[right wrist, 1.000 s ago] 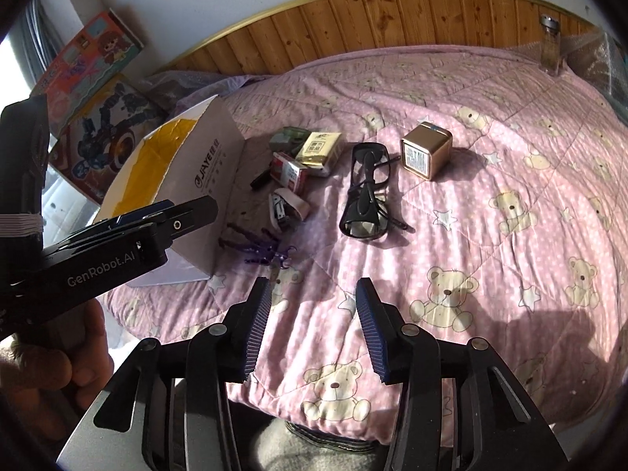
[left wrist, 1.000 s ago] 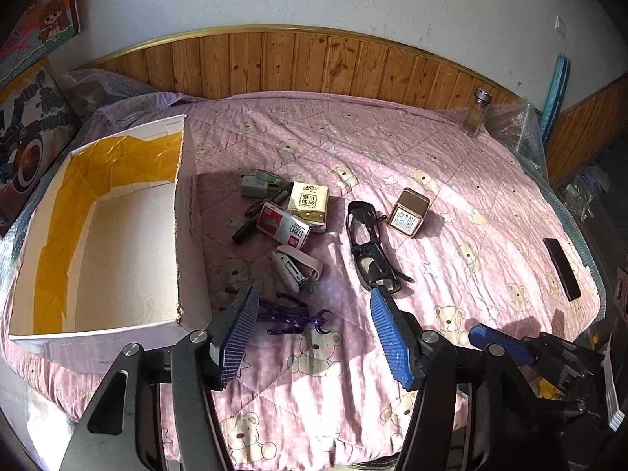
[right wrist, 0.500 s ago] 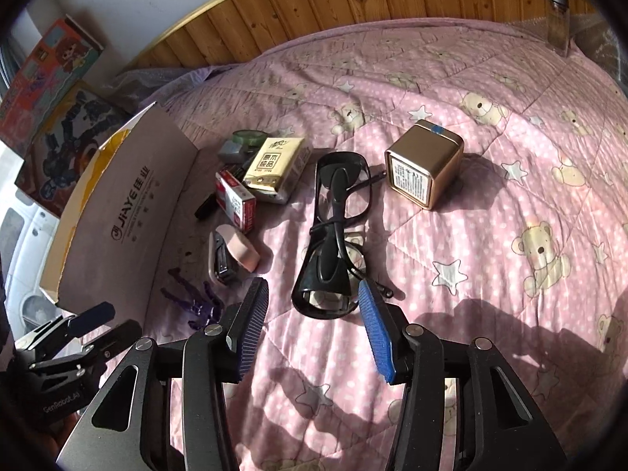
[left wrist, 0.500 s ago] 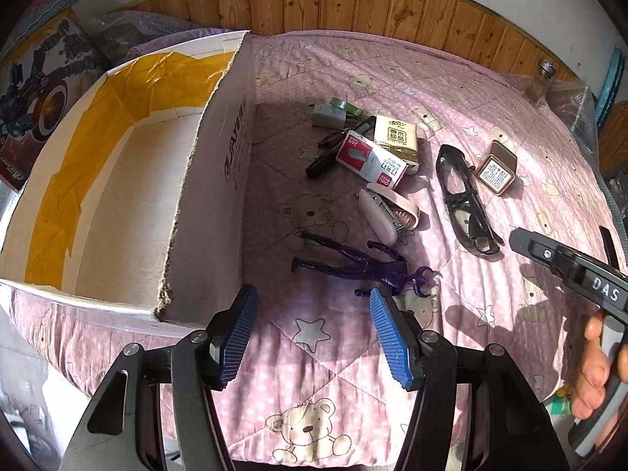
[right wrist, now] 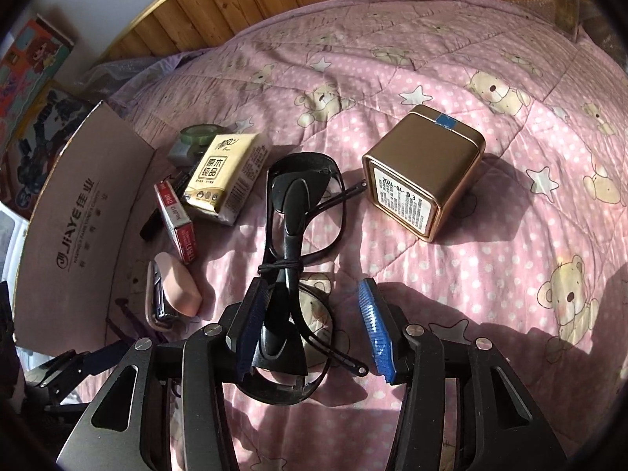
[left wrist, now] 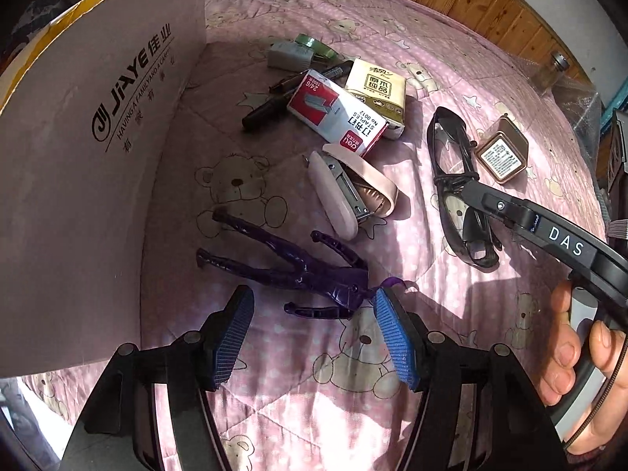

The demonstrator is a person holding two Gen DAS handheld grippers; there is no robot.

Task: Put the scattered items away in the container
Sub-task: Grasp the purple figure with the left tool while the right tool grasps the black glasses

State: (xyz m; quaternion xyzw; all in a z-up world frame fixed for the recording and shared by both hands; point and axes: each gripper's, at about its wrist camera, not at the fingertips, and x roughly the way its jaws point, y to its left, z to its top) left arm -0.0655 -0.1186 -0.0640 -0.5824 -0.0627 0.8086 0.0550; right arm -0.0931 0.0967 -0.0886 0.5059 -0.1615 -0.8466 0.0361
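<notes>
1. The left gripper (left wrist: 312, 327) had its jaws spread wide and held nothing; it hung low over the pink quilt (left wrist: 451, 66) of the bed.
2. The purple plastic figure (left wrist: 298, 271) lay flat on the quilt just ahead of the left jaws, one end touching or nearly touching the blue pad of the right-hand finger (left wrist: 392, 337).
3. The right gripper (right wrist: 314, 327) also had its jaws spread. The black glasses (right wrist: 292, 243) lay on the quilt with their near end between the jaws, close against the left-hand pad; no pinch was seen.
4. A black cord was tied round the folded glasses at the bridge.
5. In the left wrist view the right gripper reached in from the right over the glasses (left wrist: 461, 196), held by a person's hand (left wrist: 581, 369).
6. The pink stapler (left wrist: 349, 192) lay open beyond the figure, with the red-and-white staple box (left wrist: 337, 114) just behind it, resting partly against the yellow tissue pack (left wrist: 376, 92).
7. A black pen (left wrist: 271, 106), a grey block (left wrist: 288, 55) and a green tape roll (left wrist: 314, 43) lay further back, near the container.
8. The gold tin (right wrist: 424, 172) stood on the quilt beside the glasses, to their right, apart from them.
9. The cardboard box (left wrist: 90, 157), the container, stood at the left of the items; its printed outer wall faced them, and its inside was not visible.
</notes>
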